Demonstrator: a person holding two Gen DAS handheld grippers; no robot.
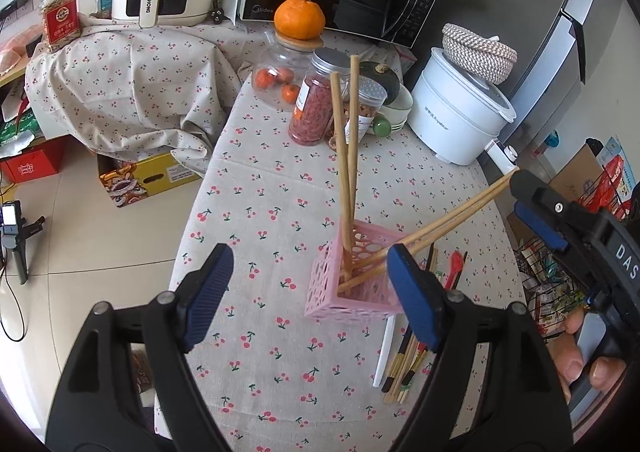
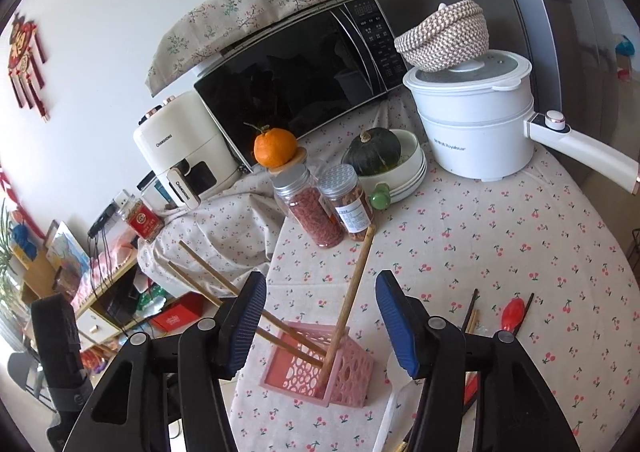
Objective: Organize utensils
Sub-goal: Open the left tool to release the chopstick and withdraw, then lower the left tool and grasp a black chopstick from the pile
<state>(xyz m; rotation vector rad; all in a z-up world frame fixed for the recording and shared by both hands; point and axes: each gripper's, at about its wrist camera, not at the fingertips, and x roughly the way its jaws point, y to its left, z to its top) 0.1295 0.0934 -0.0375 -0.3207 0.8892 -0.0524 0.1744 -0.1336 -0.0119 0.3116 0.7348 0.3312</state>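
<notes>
Left gripper [image 1: 310, 296] gapes wide and empty, the pink holder [image 1: 352, 292] with four wooden chopsticks [image 1: 344, 172] just inside its right pad; right gripper [image 2: 320, 322] stands open and empty above the same holder; loose utensils [image 1: 404, 364] lie lower right, jars [image 1: 316, 100] upper centre
</notes>
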